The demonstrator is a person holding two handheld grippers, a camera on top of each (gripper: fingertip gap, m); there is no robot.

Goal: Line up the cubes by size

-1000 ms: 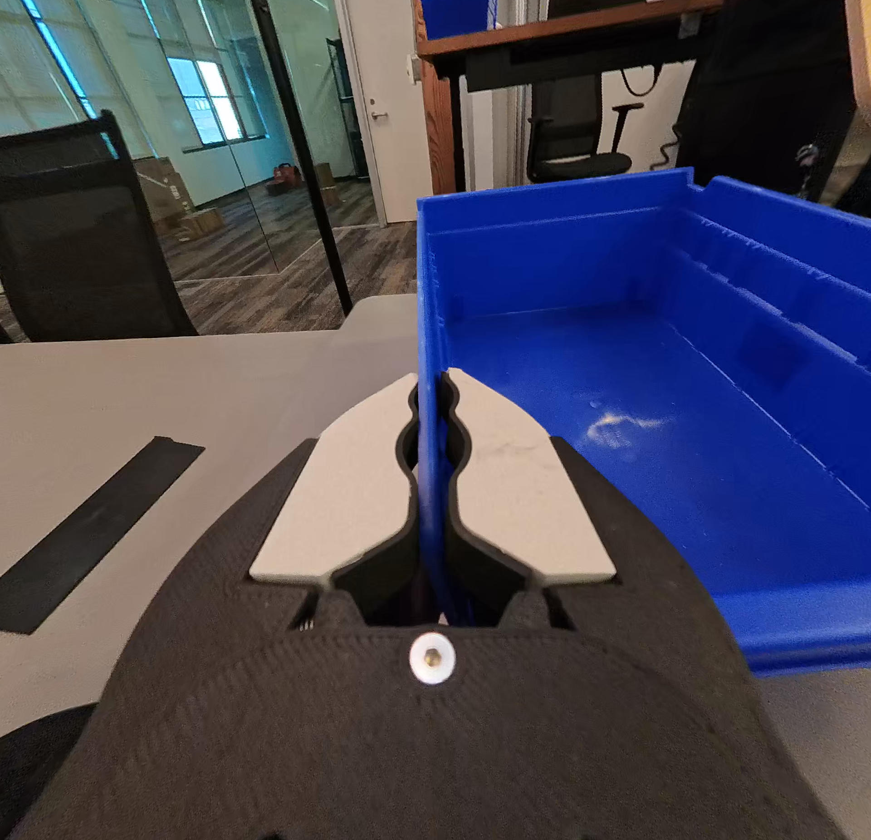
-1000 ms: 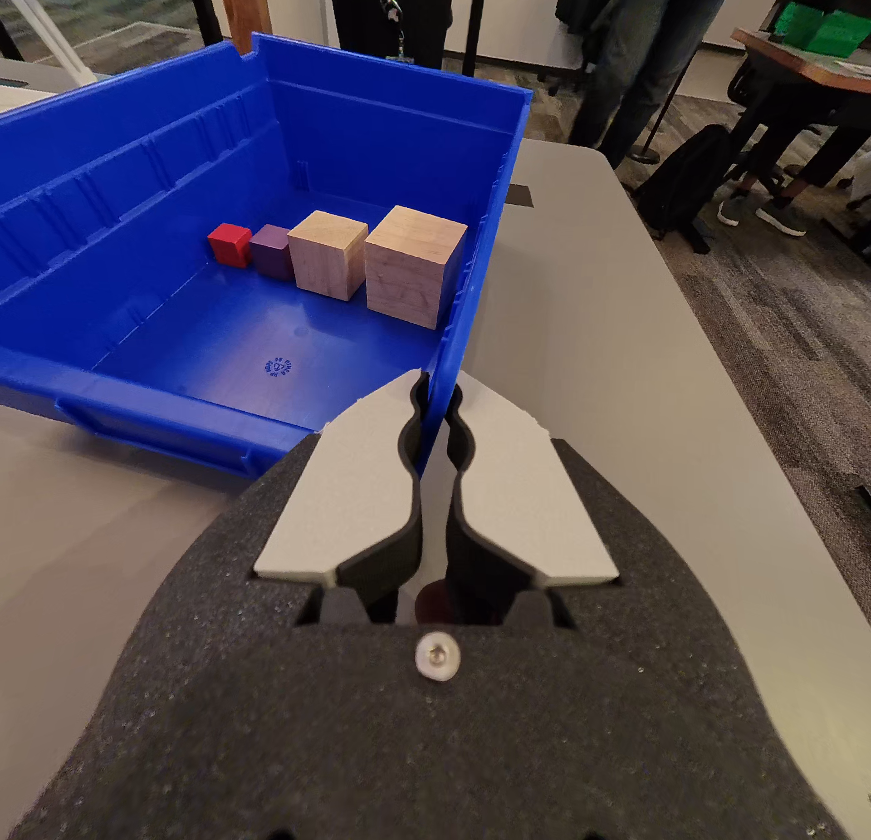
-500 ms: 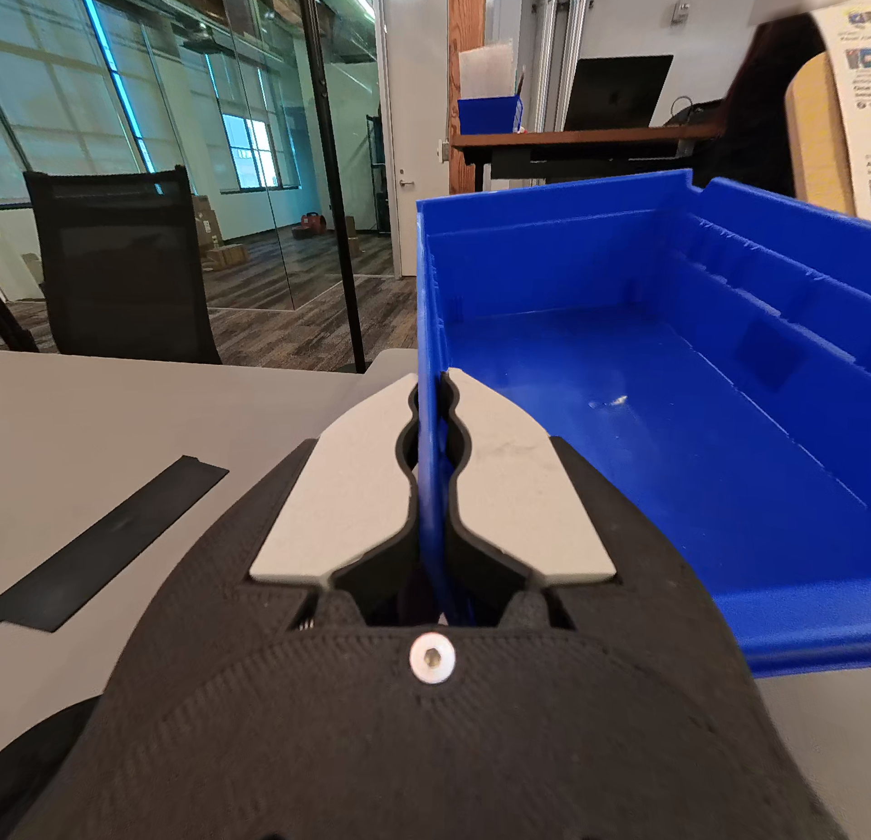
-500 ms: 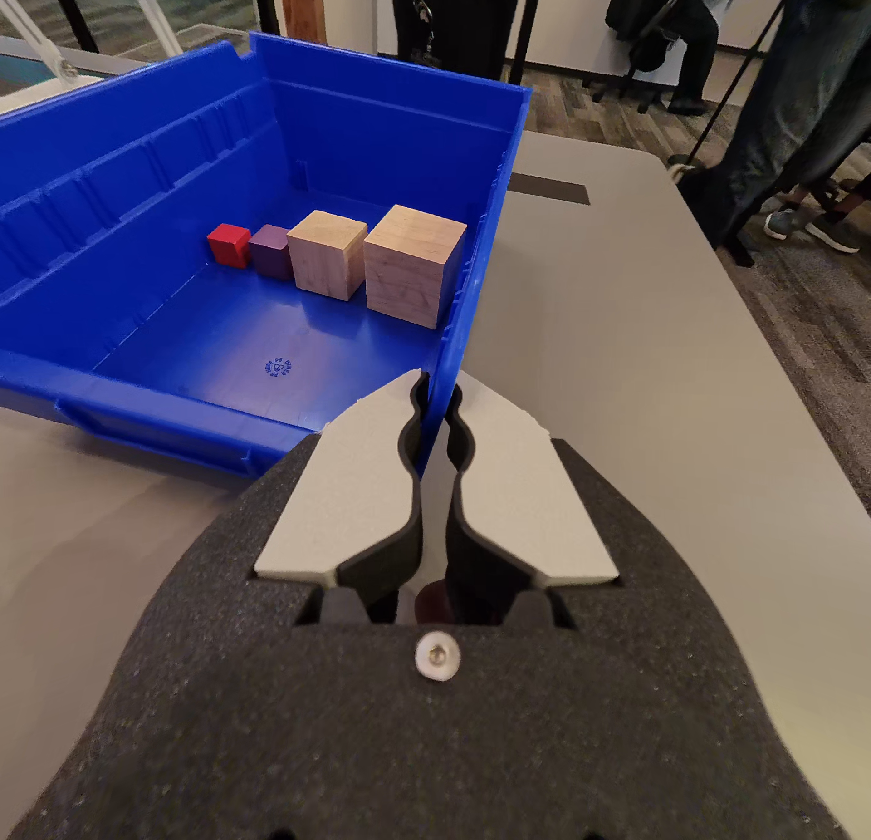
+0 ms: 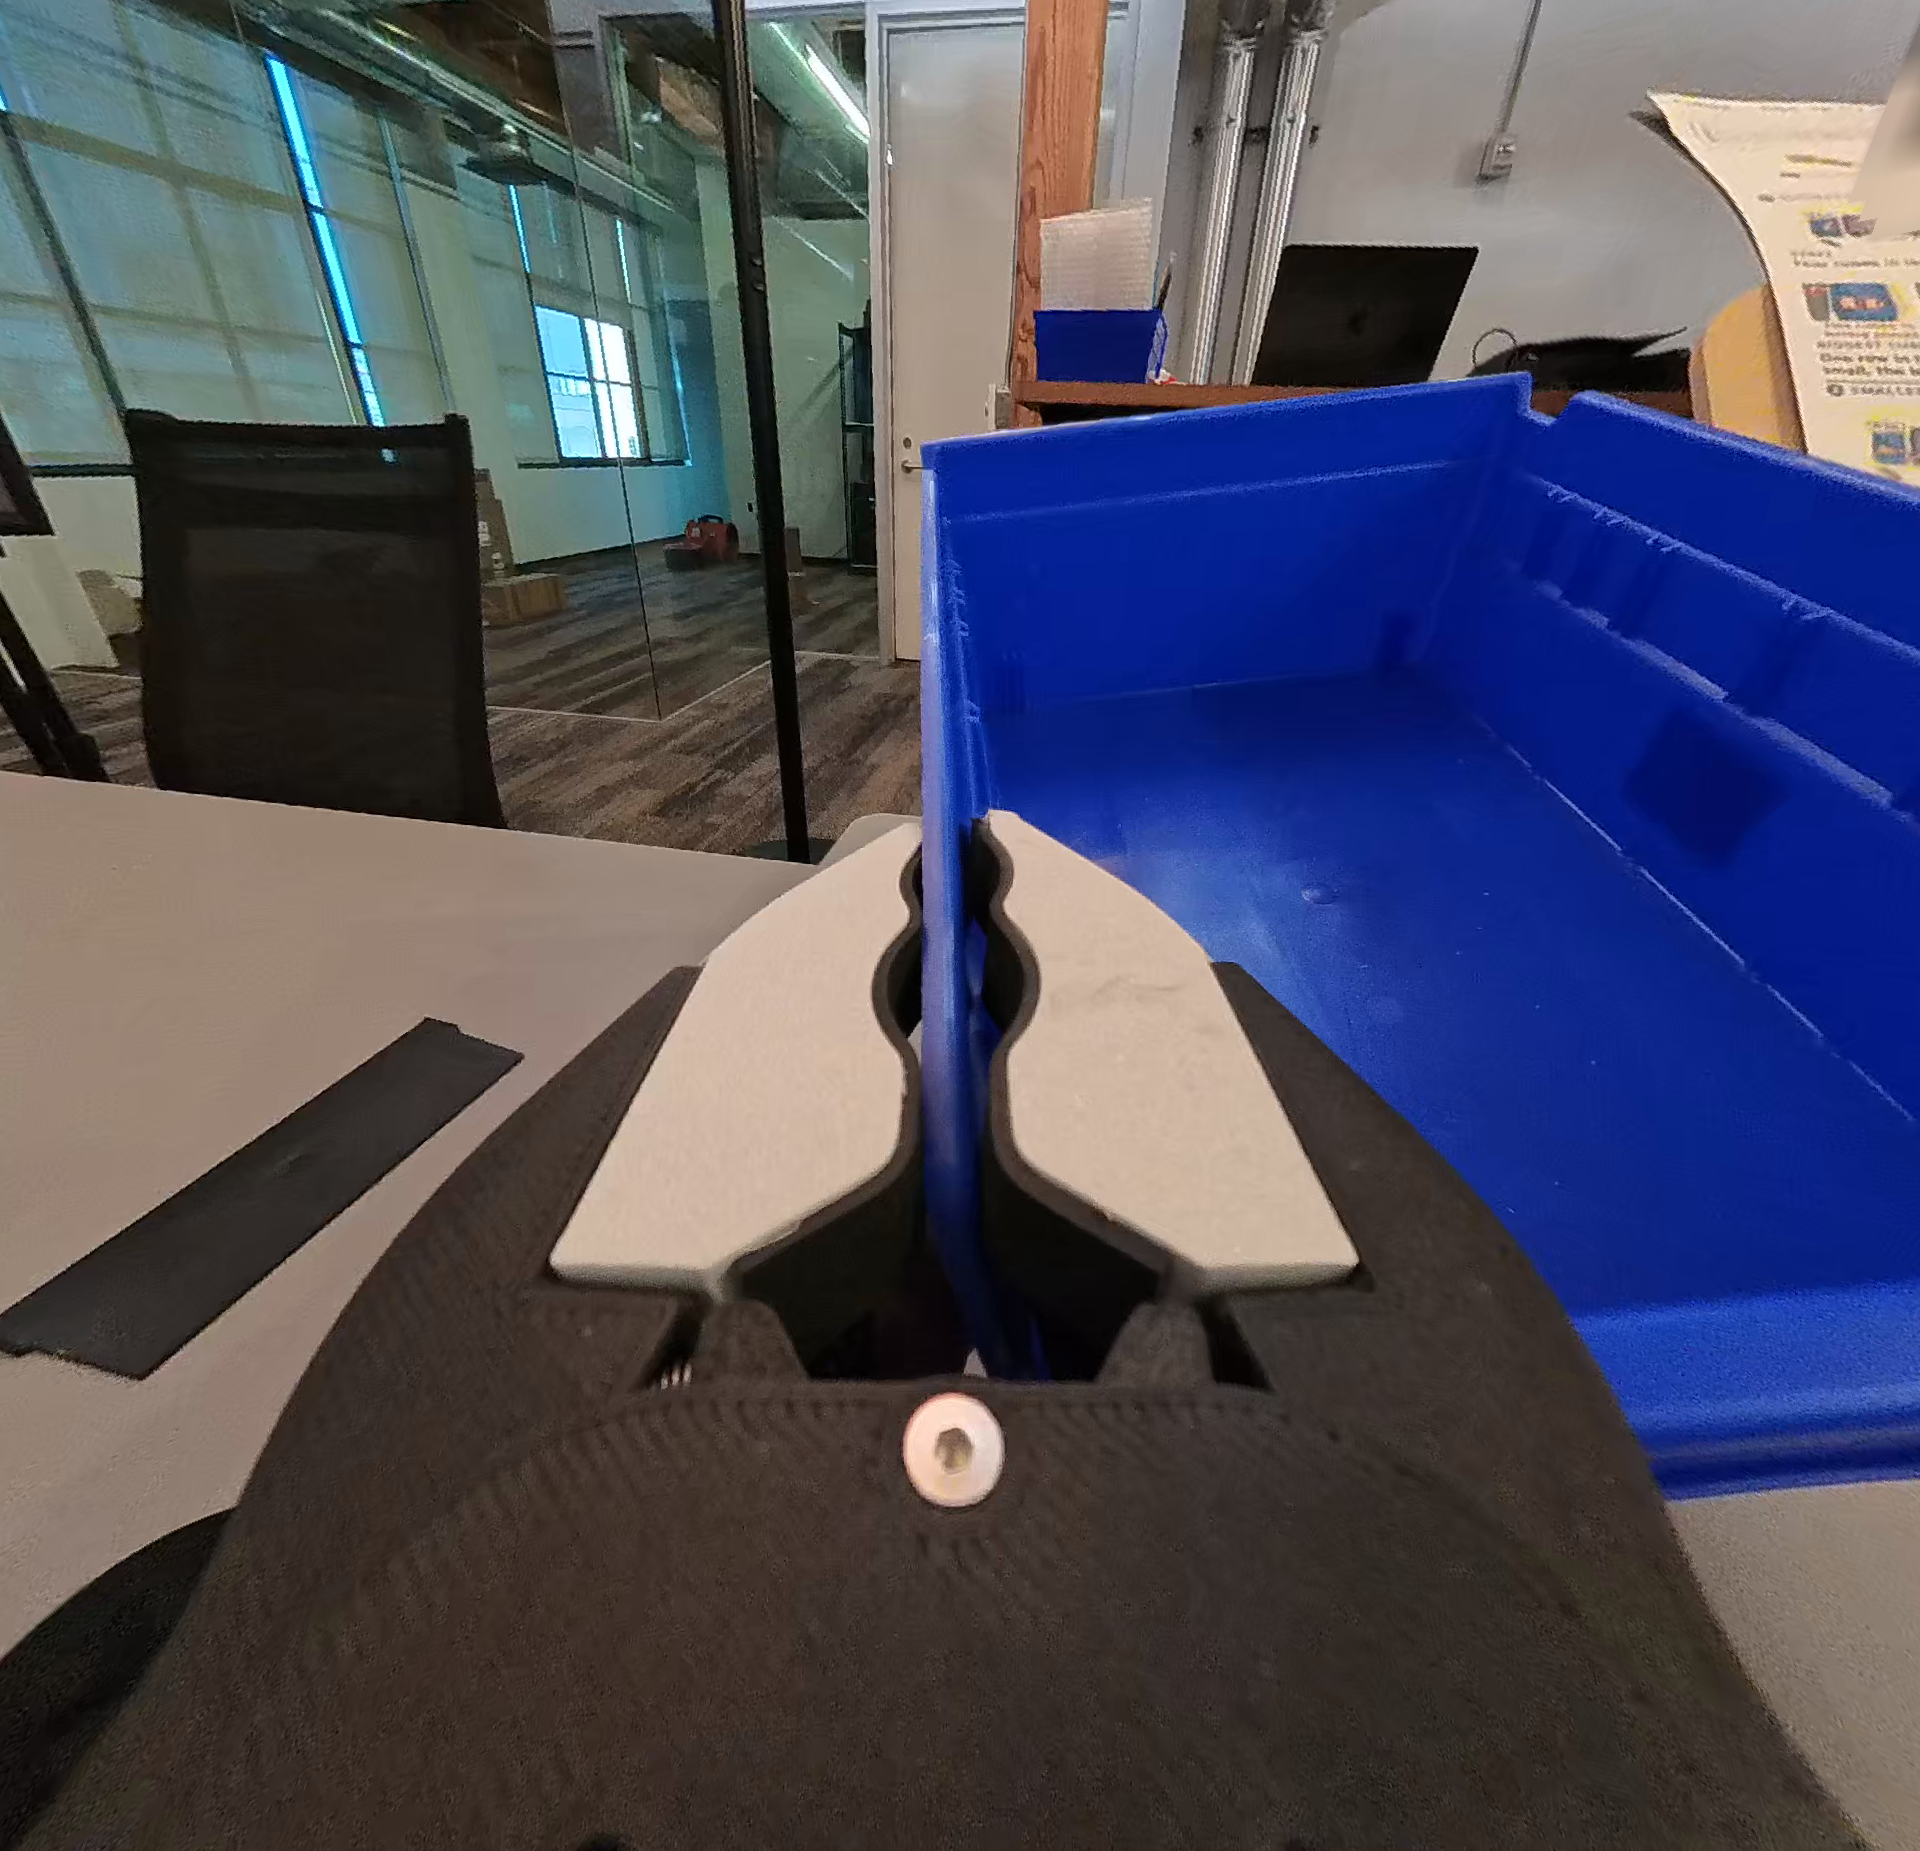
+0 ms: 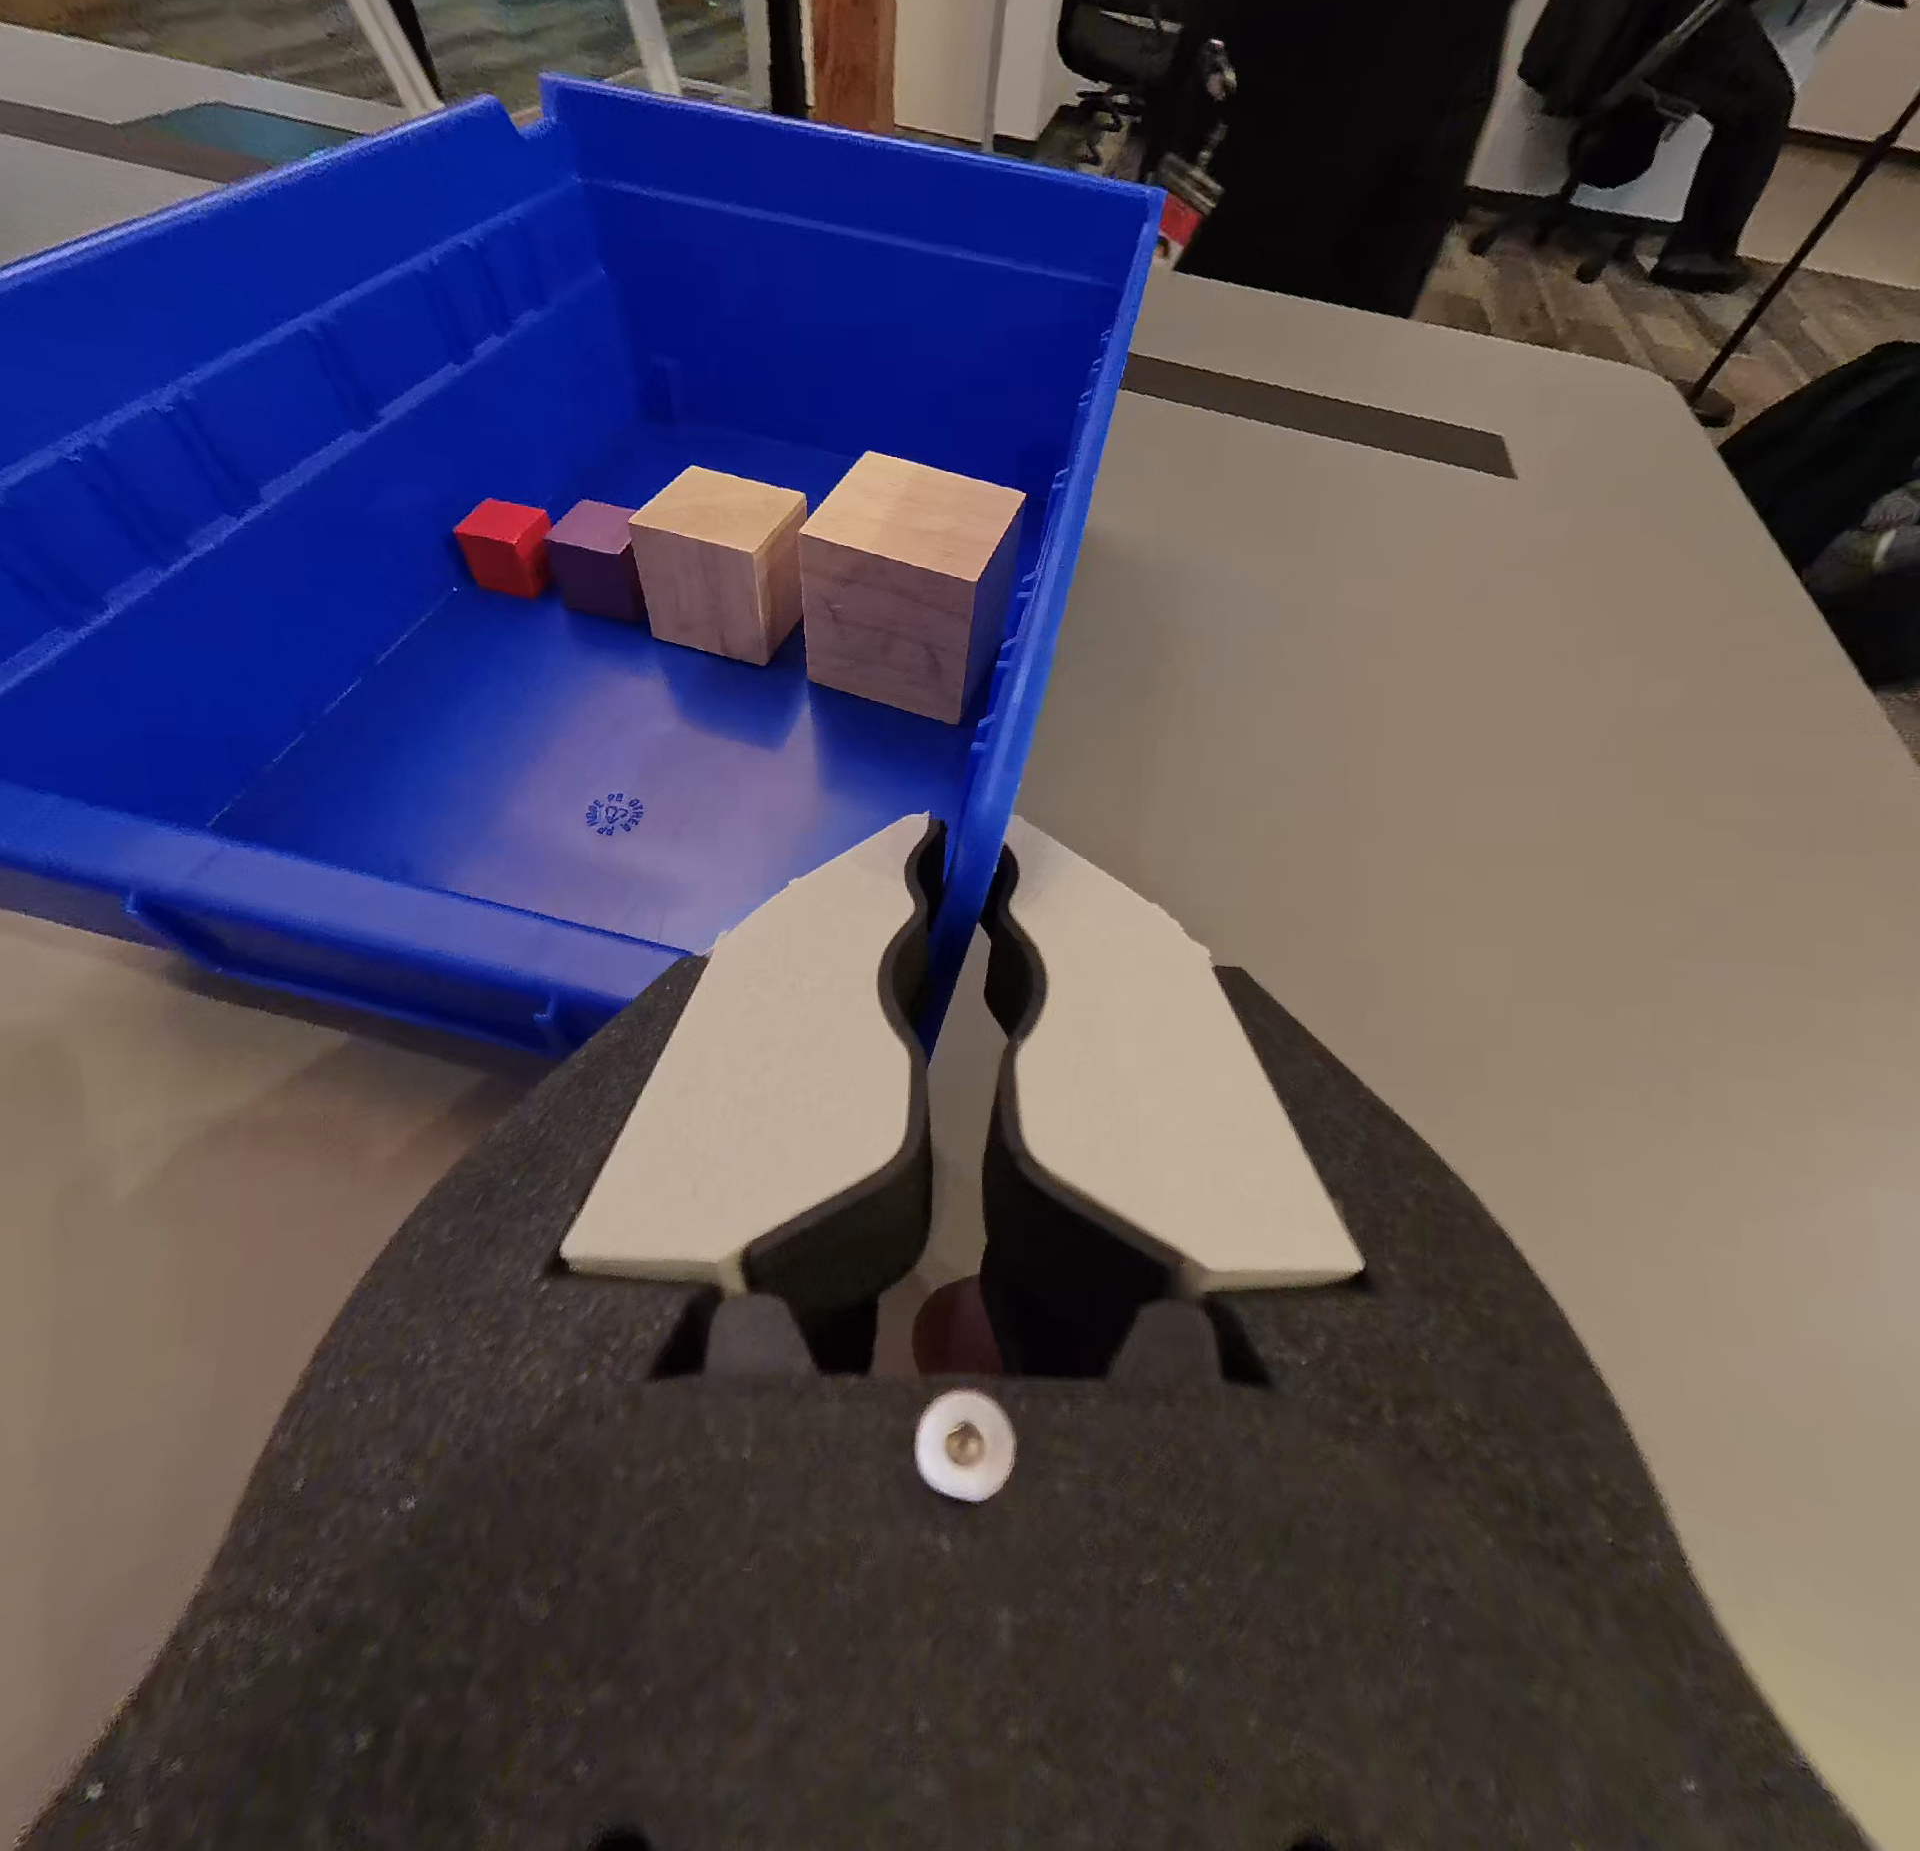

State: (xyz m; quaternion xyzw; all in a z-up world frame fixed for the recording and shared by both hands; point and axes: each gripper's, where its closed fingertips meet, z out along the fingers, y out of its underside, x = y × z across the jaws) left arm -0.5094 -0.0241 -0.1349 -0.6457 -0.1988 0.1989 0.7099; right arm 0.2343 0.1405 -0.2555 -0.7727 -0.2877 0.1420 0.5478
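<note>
We hold both grippers level: our left gripper [image 5: 948,866] clamps the blue plastic bin's [image 5: 1351,575] left wall, our right gripper [image 6: 971,866] its right wall. Inside, by the right wall, the cubes stand in a row: glossy red cube [image 6: 503,546], purple cube [image 6: 594,559], two bare-wood cubes [image 6: 717,563].

Blue bin [image 6: 312,367]; cubes red [image 6: 502,544], purple [image 6: 594,560], two pale wood-grain [image 6: 717,565] [image 6: 899,586]; grey table [image 6: 1455,762], black tape strip [image 5: 249,1199] lower left.
</note>
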